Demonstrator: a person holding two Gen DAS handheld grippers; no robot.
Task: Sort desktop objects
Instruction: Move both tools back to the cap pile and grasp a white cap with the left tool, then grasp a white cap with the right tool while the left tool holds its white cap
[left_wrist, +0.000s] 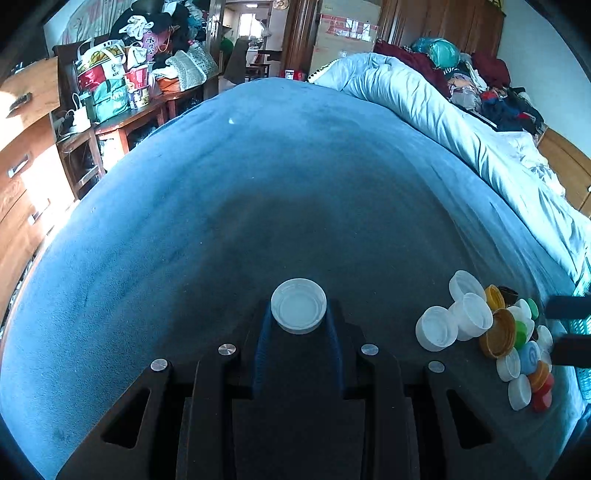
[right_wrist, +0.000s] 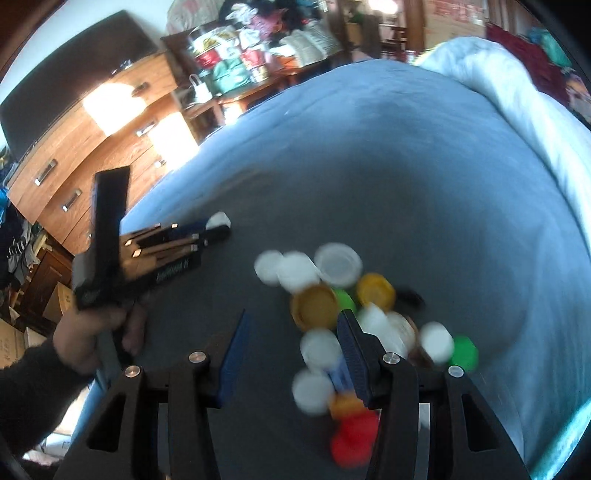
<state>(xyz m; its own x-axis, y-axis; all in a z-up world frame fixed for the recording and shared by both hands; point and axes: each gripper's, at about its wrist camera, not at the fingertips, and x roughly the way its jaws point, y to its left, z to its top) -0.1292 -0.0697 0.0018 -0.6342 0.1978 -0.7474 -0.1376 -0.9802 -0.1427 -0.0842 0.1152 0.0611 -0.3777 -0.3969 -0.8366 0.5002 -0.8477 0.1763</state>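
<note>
From the left wrist, the left gripper (left_wrist: 298, 314) tilts down over the blue bed (left_wrist: 258, 184), clamped on a white cap (left_wrist: 298, 305); a cap pile (left_wrist: 491, 332) lies right, a KFC bag (left_wrist: 107, 68) behind. From the blurred right wrist, the right gripper (right_wrist: 291, 354) stands half-open, empty, above the pile's near edge; a hand (right_wrist: 92, 332) holds the left gripper.

"KFC" on a red-and-white bag (left_wrist: 105, 70) on the cluttered side table, other print too small to read
</note>
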